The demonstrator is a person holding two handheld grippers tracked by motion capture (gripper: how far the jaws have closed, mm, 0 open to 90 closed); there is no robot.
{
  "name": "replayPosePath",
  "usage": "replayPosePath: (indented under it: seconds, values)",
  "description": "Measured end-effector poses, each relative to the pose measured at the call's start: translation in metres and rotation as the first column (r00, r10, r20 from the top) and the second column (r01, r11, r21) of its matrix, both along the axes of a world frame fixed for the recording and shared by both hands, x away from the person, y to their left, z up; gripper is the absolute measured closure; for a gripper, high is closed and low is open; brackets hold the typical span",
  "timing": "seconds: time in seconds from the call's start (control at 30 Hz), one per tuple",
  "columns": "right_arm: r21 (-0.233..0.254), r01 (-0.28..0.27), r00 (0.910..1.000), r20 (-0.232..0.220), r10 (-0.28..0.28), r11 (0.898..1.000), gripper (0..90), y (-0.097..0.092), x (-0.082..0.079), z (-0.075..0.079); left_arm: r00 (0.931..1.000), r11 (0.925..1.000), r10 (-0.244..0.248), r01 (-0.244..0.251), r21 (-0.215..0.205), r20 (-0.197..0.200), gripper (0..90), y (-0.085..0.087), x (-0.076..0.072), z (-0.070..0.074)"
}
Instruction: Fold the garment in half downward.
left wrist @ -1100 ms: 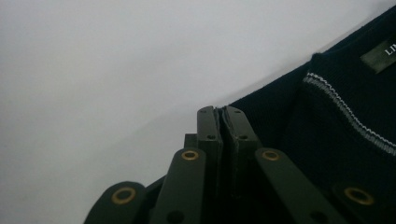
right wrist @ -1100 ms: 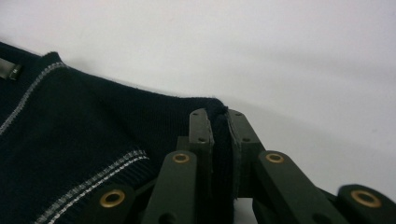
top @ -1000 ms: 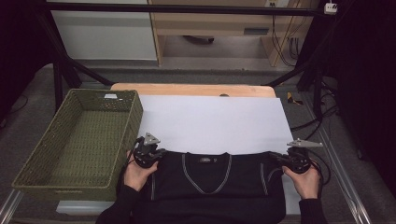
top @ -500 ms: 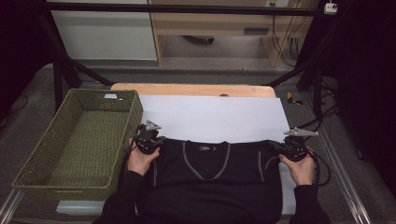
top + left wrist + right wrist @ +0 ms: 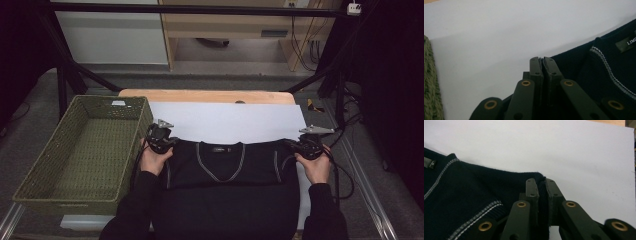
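Jaws pinch the sweater [image 5: 225,170] shoulders; its neck label [image 5: 627,43] perhaps reads "LIME".

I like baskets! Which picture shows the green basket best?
The high view: the whole green basket sits left of the black sweater. The left gripper view catches just a woven edge. The right gripper view looks at sweater and white sheet.

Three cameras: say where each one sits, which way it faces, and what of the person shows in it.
High view: above the person's side, looking forward and down on the white sheet, green basket and black sweater; both forearms, left gripper and right gripper show.
Left gripper view: rides that gripper, looks along its shut fingers over the sweater's shoulder.
Right gripper view: rides that gripper, looks along fingers pinching knit.
Shared: both gripper views show the sweater's grey-trimmed collar and white sheet.
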State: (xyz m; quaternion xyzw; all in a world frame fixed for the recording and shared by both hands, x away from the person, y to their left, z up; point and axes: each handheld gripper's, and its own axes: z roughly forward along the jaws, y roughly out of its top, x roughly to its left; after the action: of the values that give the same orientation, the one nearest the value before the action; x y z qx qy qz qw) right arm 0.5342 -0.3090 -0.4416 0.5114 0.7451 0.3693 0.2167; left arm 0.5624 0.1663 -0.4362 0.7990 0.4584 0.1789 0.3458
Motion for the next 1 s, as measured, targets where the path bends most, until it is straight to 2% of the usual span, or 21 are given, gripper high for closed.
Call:
replayPosePath:
  seconds: [0.17, 0.27, 0.37, 0.47, 0.6, 0.7, 0.8, 0.93, 0.97, 1.0]
  values:
    - [0.017, 0.014, 0.9997, 0.018, -0.014, 1.0, 83.3, -0.002, 0.01, -0.002, 0.9998, 0.9998, 0.02, -0.02, 0.003, -0.002, 85.9, -0.002, 0.014, 0.002]
    - [0.004, 0.013, 0.9997, 0.019, -0.013, 1.0, 83.2, -0.001, 0.017, -0.002, 0.9996, 0.9996, 0.028, -0.028, 0.002, -0.002, 85.9, -0.003, 0.021, 0.001]
    - [0.011, 0.025, 0.9996, 0.015, -0.025, 1.0, 83.2, -0.001, 0.026, -0.005, 0.999, 0.9988, 0.044, -0.044, -0.023, -0.005, 85.9, -0.002, 0.027, -0.001]
    - [-0.004, 0.028, 0.9995, 0.016, -0.027, 1.0, 83.2, 0.0, 0.034, -0.008, 0.9984, 0.9979, 0.056, -0.056, -0.031, -0.004, 85.9, -0.001, 0.032, -0.004]
    - [-0.01, 0.035, 0.9989, 0.031, -0.035, 0.999, 83.2, 0.001, 0.043, -0.01, 0.997, 0.9955, 0.077, -0.077, -0.055, 0.0, 85.9, 0.001, 0.041, -0.008]
    - [-0.009, 0.045, 0.9983, 0.036, -0.045, 0.999, 83.1, 0.002, 0.048, -0.014, 0.9963, 0.9947, 0.086, -0.086, -0.057, -0.006, 85.8, 0.001, 0.045, -0.014]
    - [-0.023, 0.054, 0.9984, 0.021, -0.053, 0.998, 82.6, 0.004, 0.052, -0.02, 0.9965, 0.9956, 0.082, -0.083, -0.044, -0.016, 85.6, -0.001, 0.047, -0.021]
    - [-0.01, 0.076, 0.997, -0.012, -0.076, 0.997, 79.6, 0.004, 0.054, -0.027, 0.9954, 0.9931, 0.086, -0.089, -0.077, -0.043, 83.2, 0.001, 0.049, -0.025]
    - [-0.013, 0.08, 0.9967, -0.013, -0.08, 0.997, 77.8, 0.005, 0.053, -0.028, 0.9948, 0.9925, 0.092, -0.095, -0.077, -0.043, 81.1, 0.002, 0.049, -0.025]
    - [-0.023, 0.081, 0.9966, -0.012, -0.081, 0.996, 75.1, 0.004, 0.053, -0.029, 0.9946, 0.9928, 0.1, -0.102, -0.063, -0.026, 76.8, 0.003, 0.048, -0.023]
